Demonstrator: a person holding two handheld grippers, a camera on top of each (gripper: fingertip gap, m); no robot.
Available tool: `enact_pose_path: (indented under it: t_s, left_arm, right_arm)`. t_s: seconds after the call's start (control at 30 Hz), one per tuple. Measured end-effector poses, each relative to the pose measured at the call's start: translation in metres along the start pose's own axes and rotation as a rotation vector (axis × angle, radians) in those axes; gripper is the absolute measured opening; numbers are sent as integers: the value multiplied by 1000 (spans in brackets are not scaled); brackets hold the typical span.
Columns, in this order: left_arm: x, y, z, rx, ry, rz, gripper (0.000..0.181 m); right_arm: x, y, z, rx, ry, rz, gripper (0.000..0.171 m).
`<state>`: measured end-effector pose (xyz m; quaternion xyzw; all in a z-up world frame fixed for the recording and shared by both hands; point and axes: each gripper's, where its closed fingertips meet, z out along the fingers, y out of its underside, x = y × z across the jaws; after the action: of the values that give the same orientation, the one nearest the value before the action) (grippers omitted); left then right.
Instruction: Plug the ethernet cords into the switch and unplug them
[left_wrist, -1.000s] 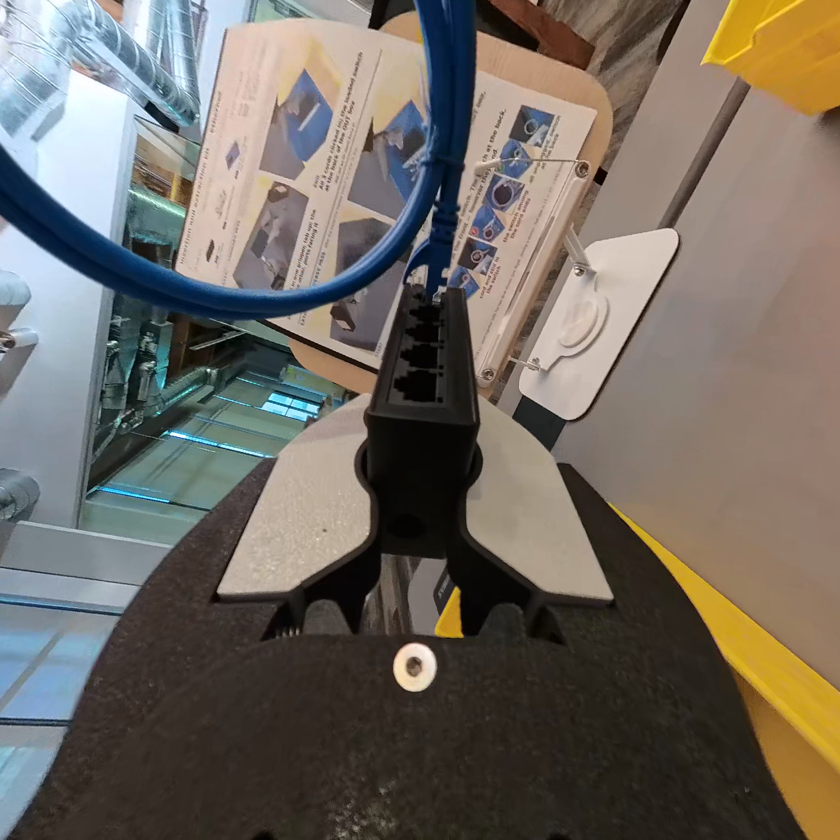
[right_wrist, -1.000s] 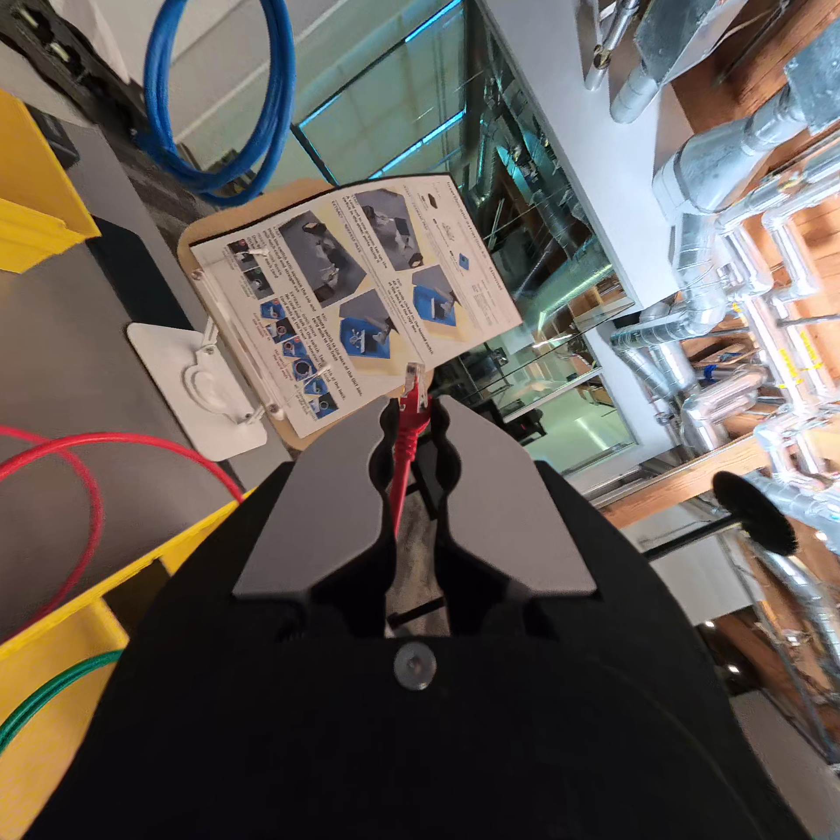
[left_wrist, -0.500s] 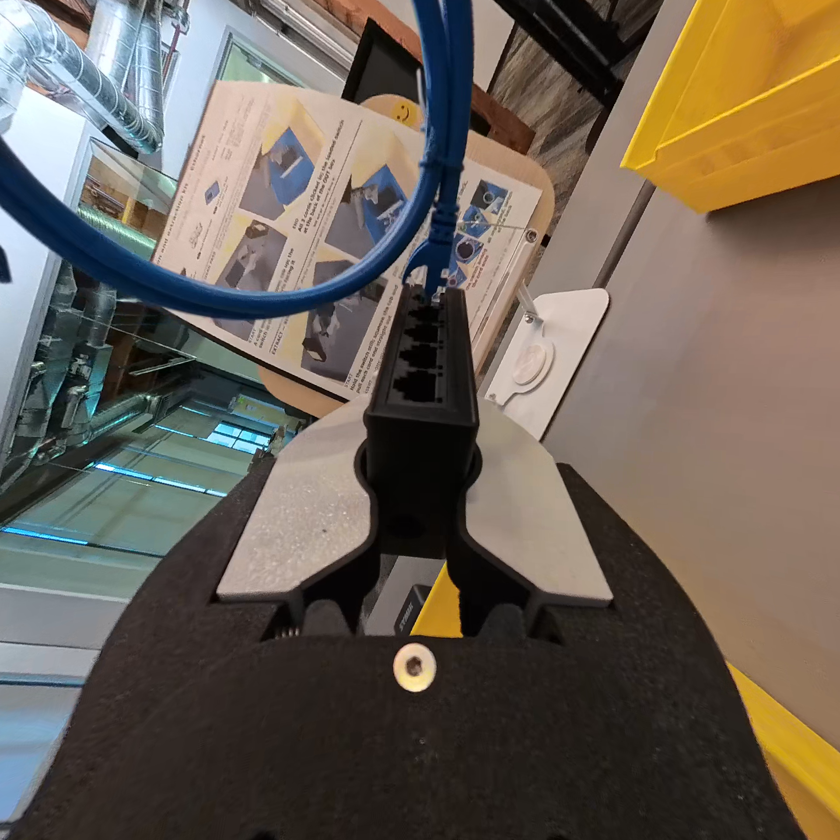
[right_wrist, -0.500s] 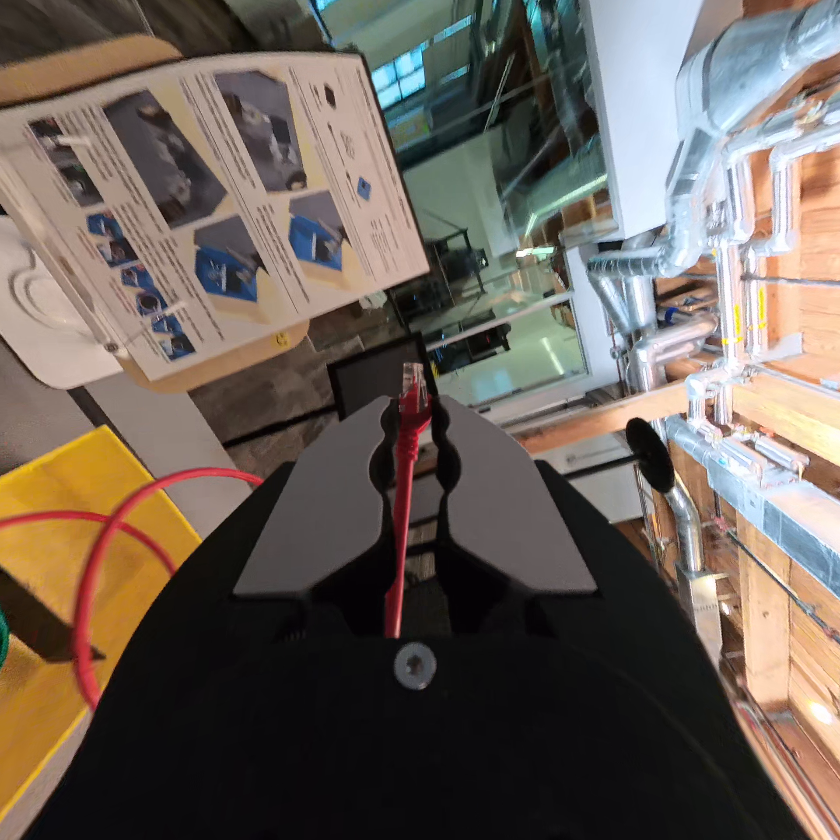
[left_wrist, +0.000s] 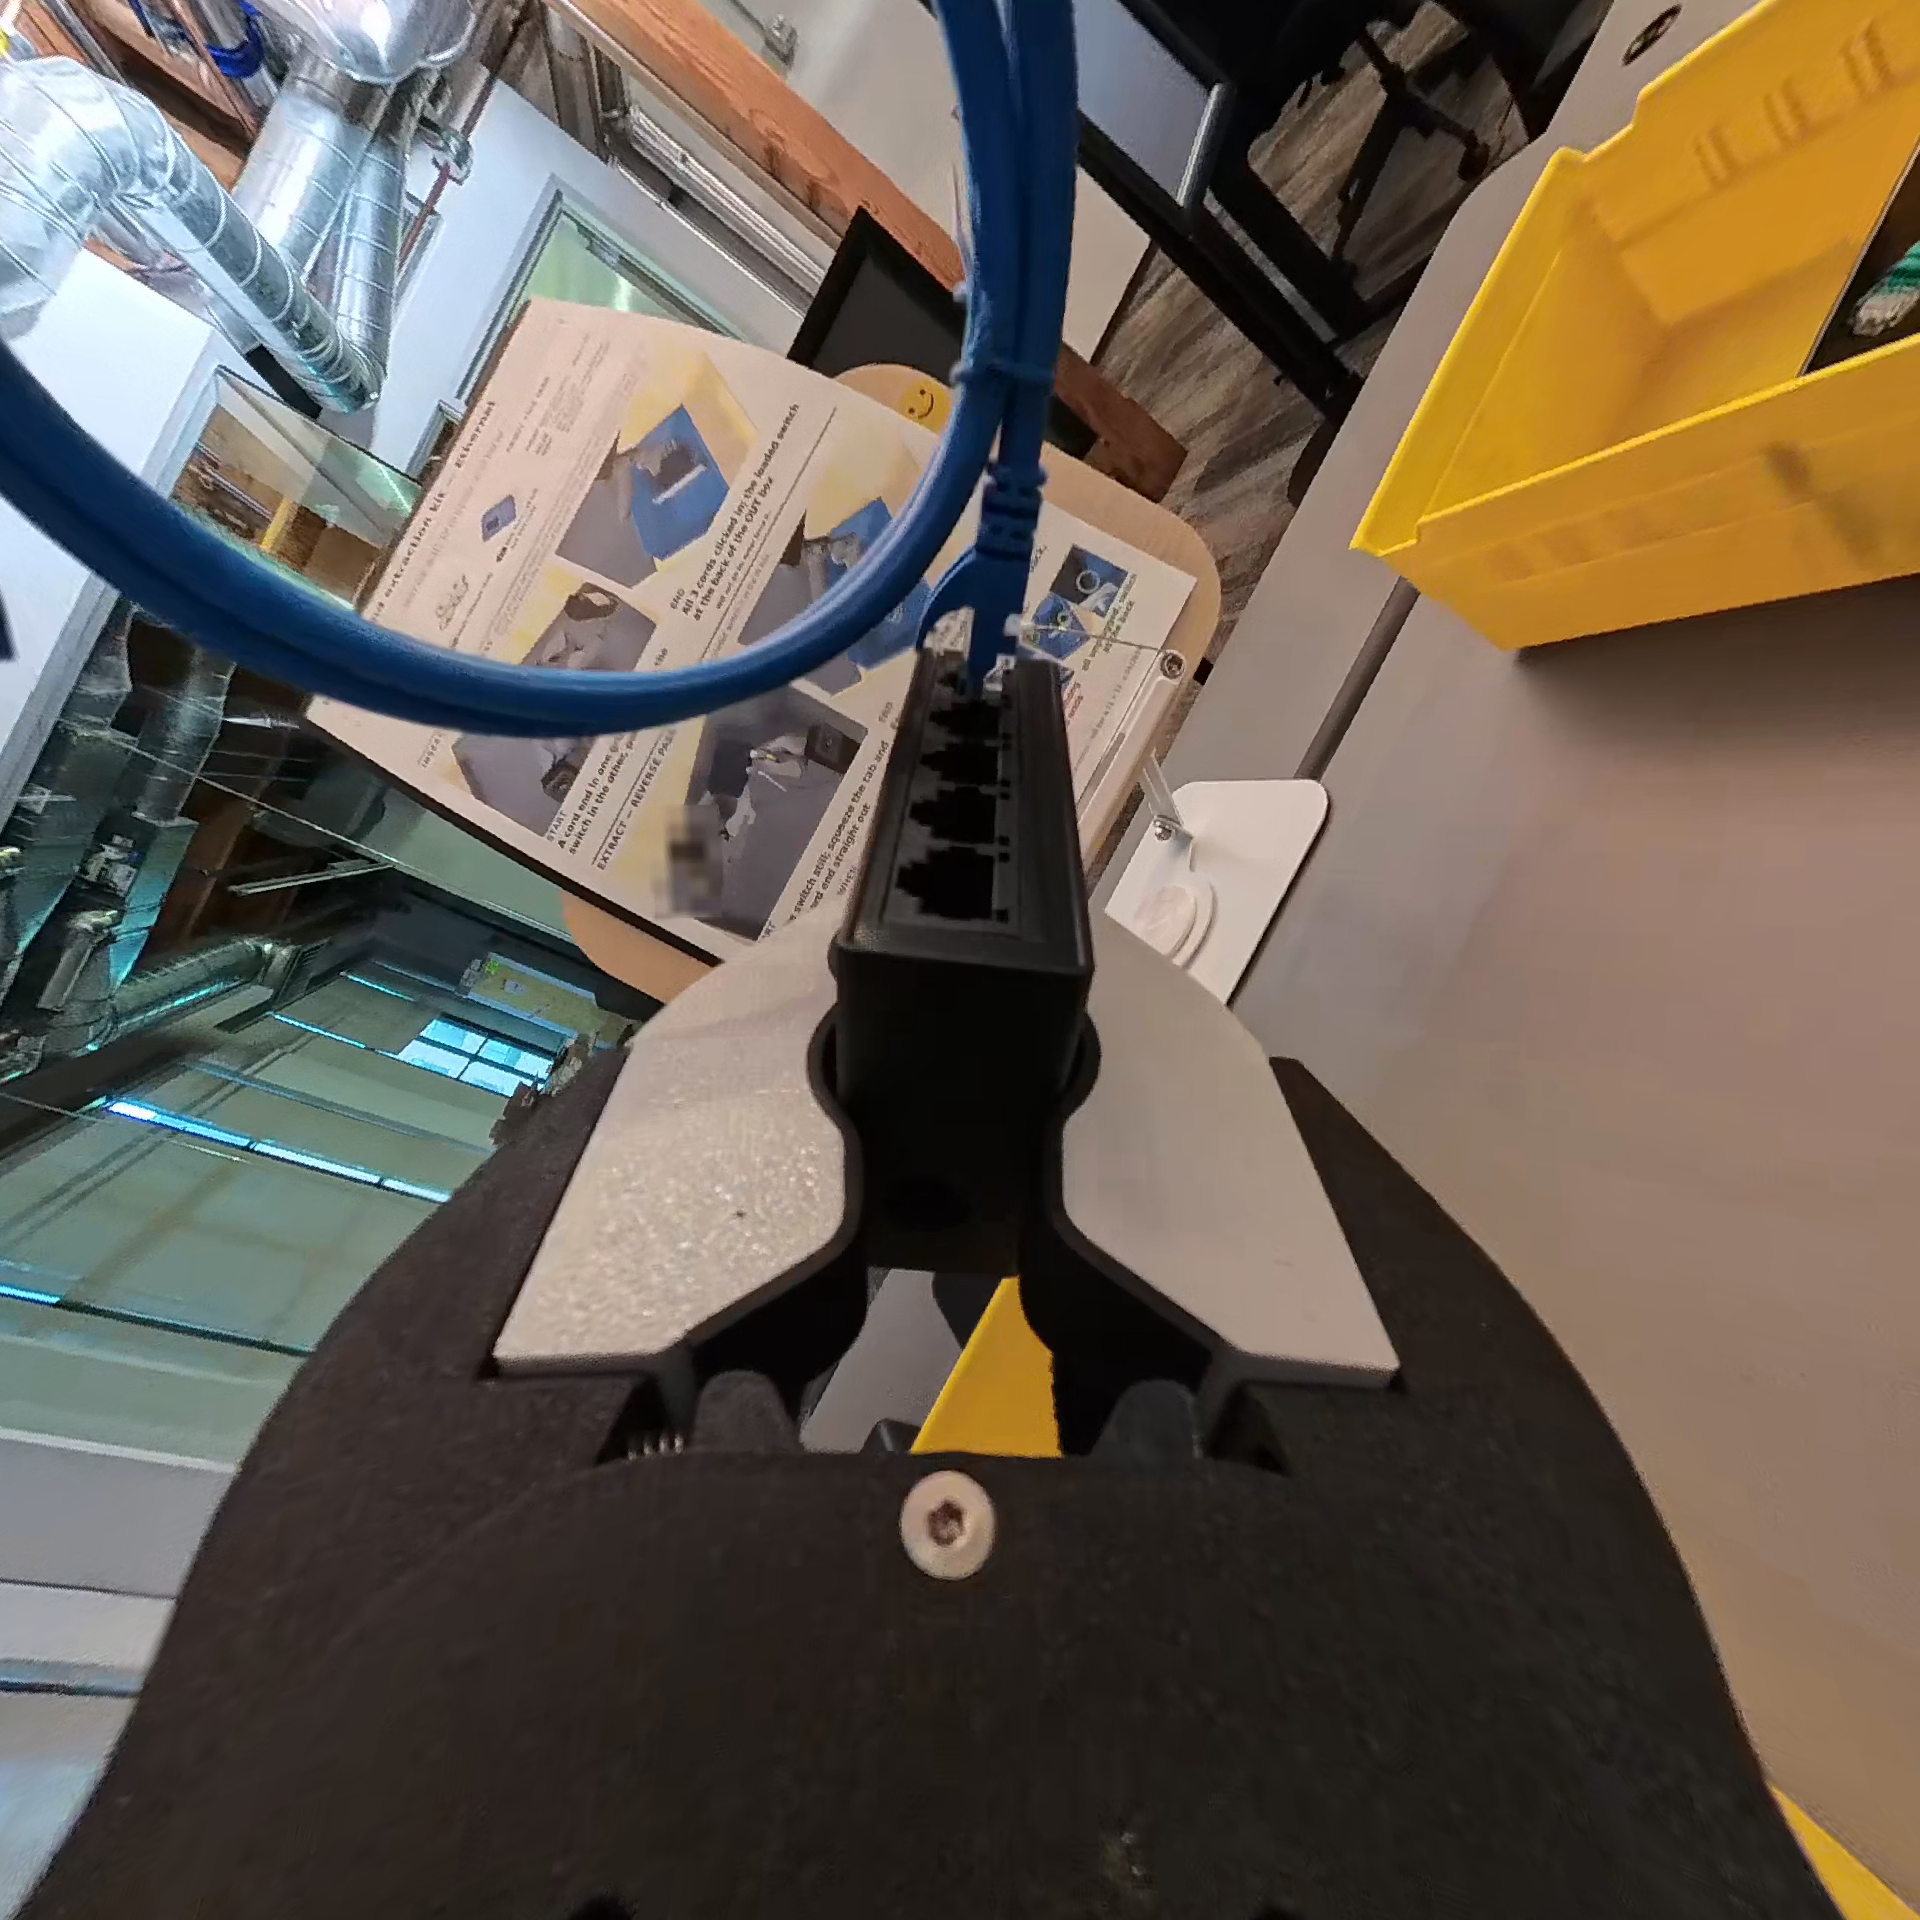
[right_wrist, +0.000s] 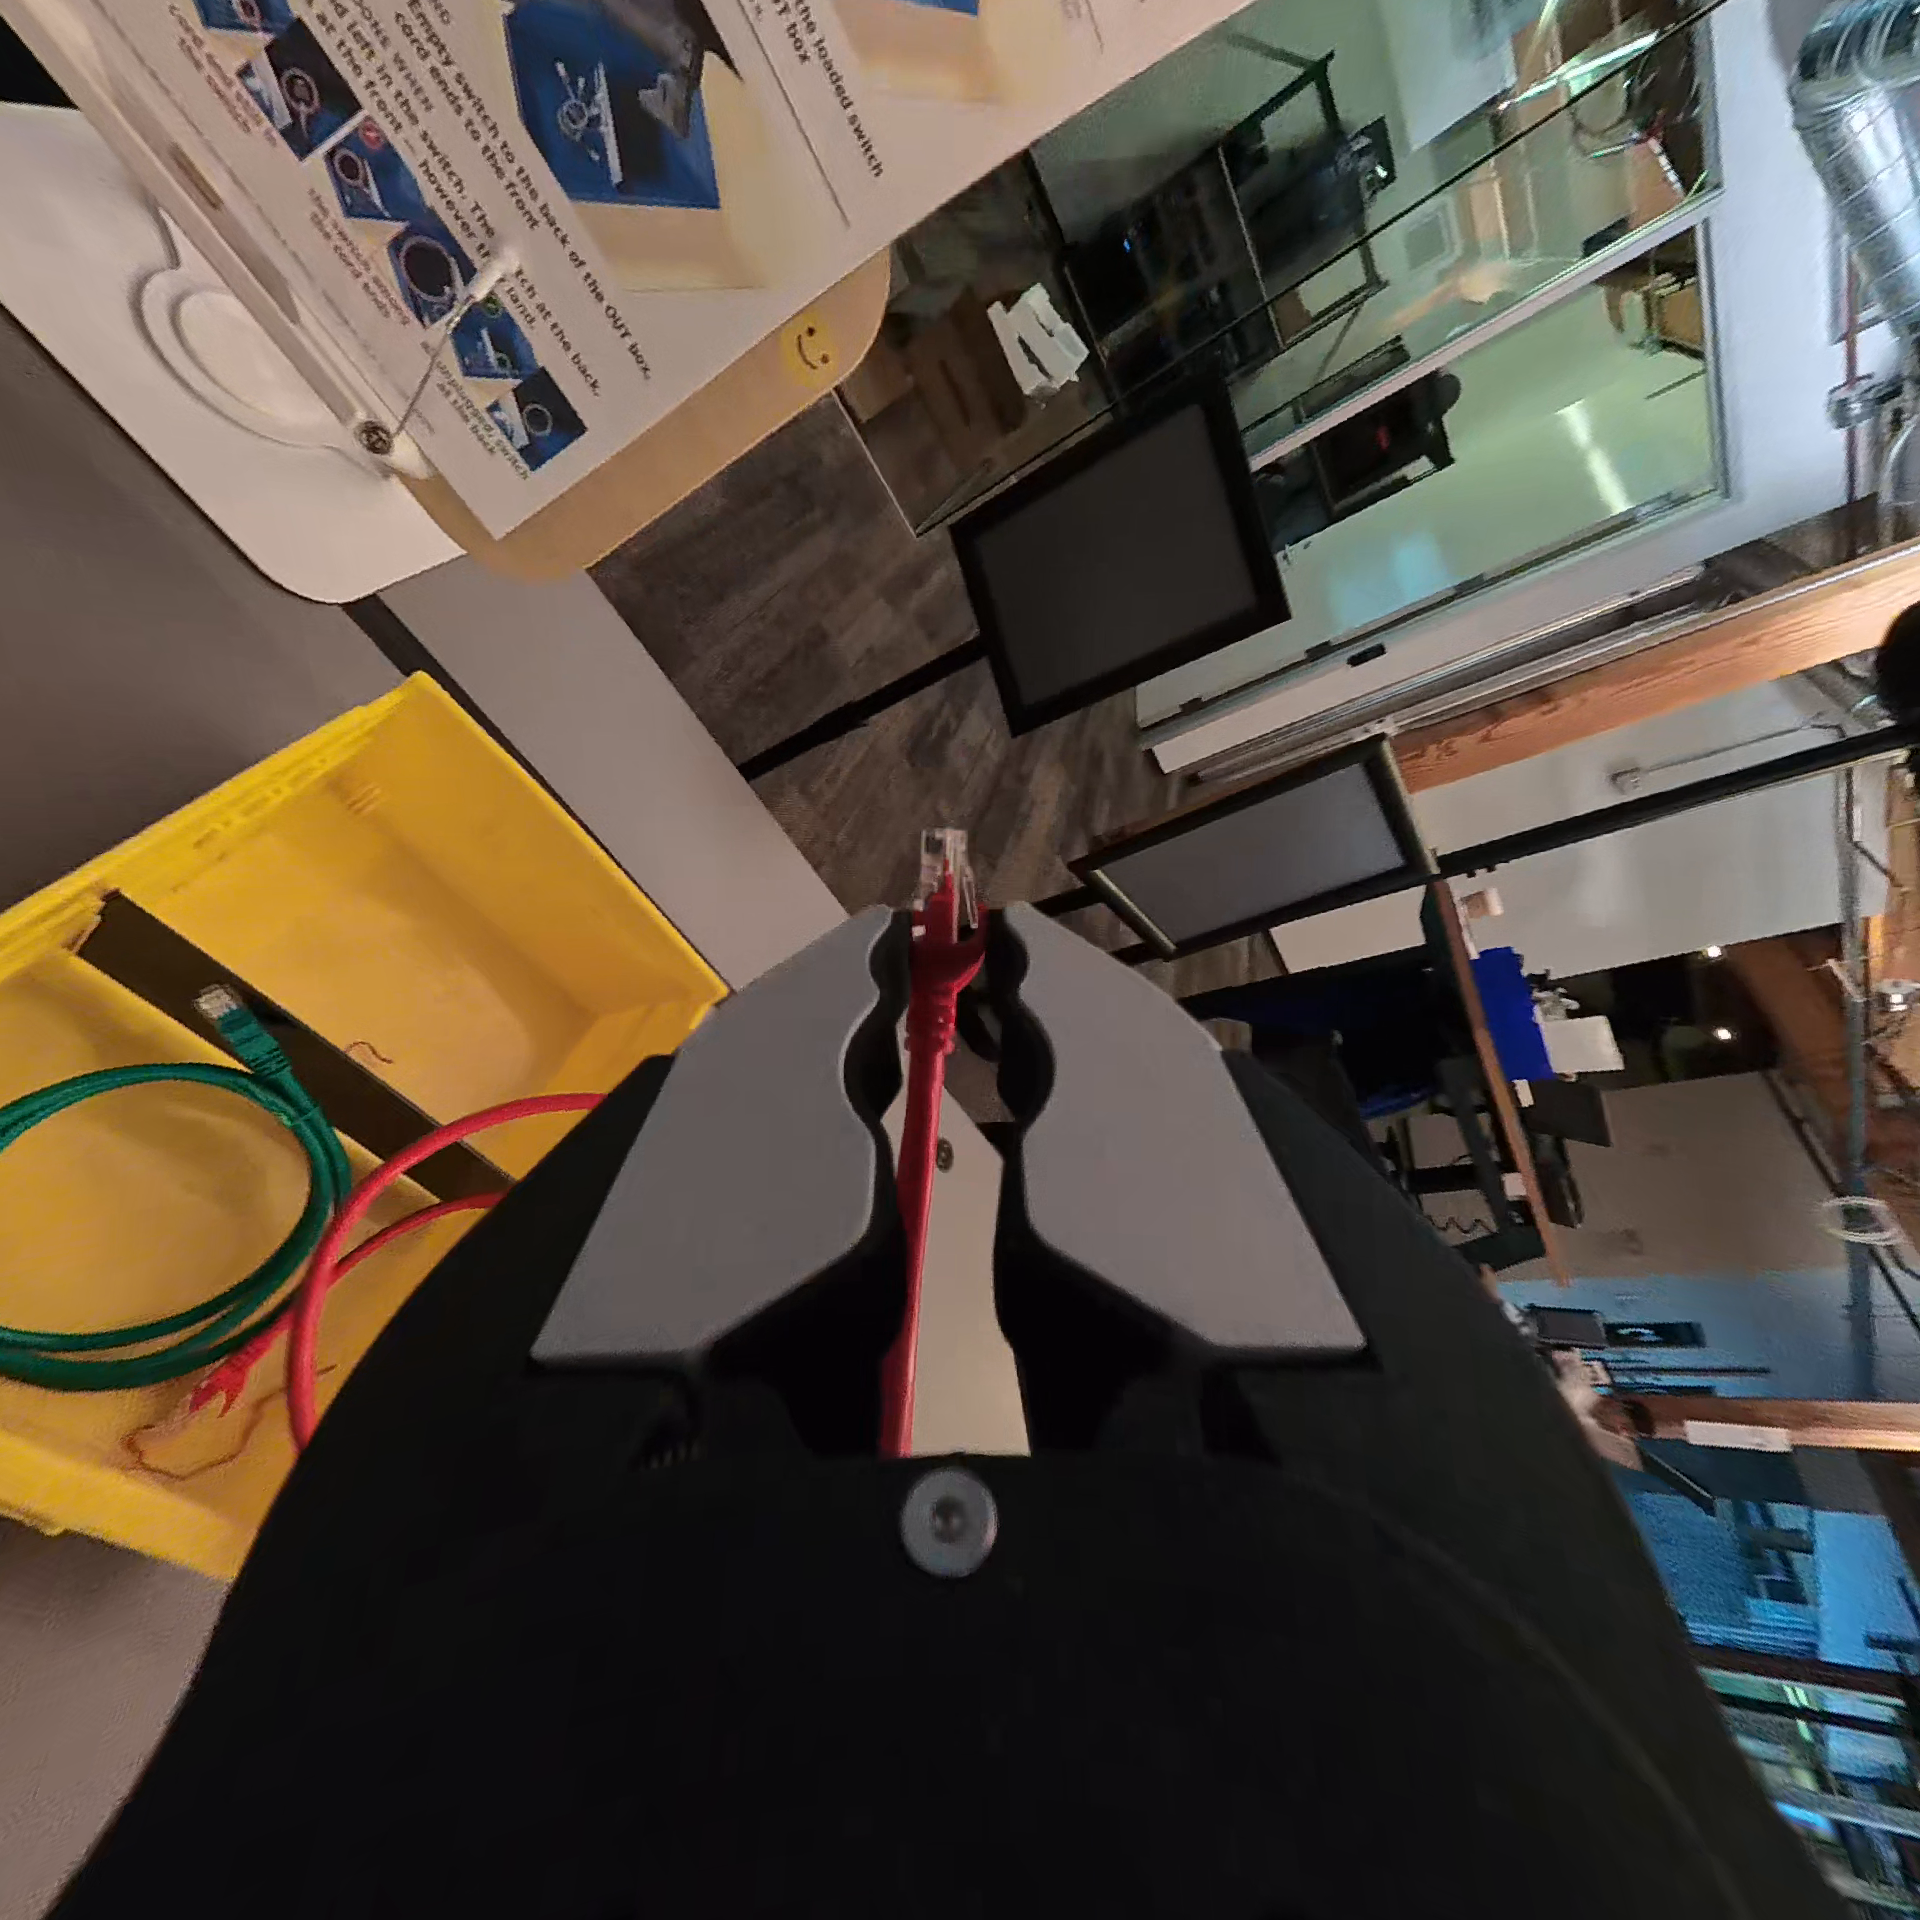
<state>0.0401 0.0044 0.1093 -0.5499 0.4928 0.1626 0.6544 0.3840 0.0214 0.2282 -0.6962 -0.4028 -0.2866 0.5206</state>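
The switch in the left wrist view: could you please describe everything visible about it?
The switch is a small black box, plastic by its look, clamped at its near end by the left gripper and pointing away from the camera. One long face shows a row of ports. The nearer ones are empty; a blue cord plugs in at the far end.

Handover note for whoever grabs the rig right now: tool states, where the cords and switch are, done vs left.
Left tool: shut on the black switch, held up with the port row facing the camera.
Right tool: shut on the red cord just behind its plug, clear connector sticking out past the tips, not near the switch in either view.
Done: blue cord is plugged into the farthest port; the nearer ports look empty.
Left: plug in the red cord, then the green cord, which lies in the yellow bin; afterwards unplug them all.
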Motion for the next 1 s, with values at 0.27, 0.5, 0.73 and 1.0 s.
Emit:
enact_pose_path:
  t_s: [0.27, 0.5, 0.73, 1.0]
  left_arm:
    - [-1, -4, 0, 12, -10, -18, 31]
    - [1, -6, -2, 15, -8, -6, 31]
    - [-2, -6, -4, 18, -13, -11, 31]
    - [-2, -5, -3, 13, -14, -8, 31]
  right_arm:
    - [-53, -18, 11, 127, -160, 207, 15]
    - [-122, -13, 30, 163, -360, 411, 14]
    - [-212, 71, 68, -100, -535, 238, 15]
    - [-322, 118, 73, -268, -874, 225, 14]
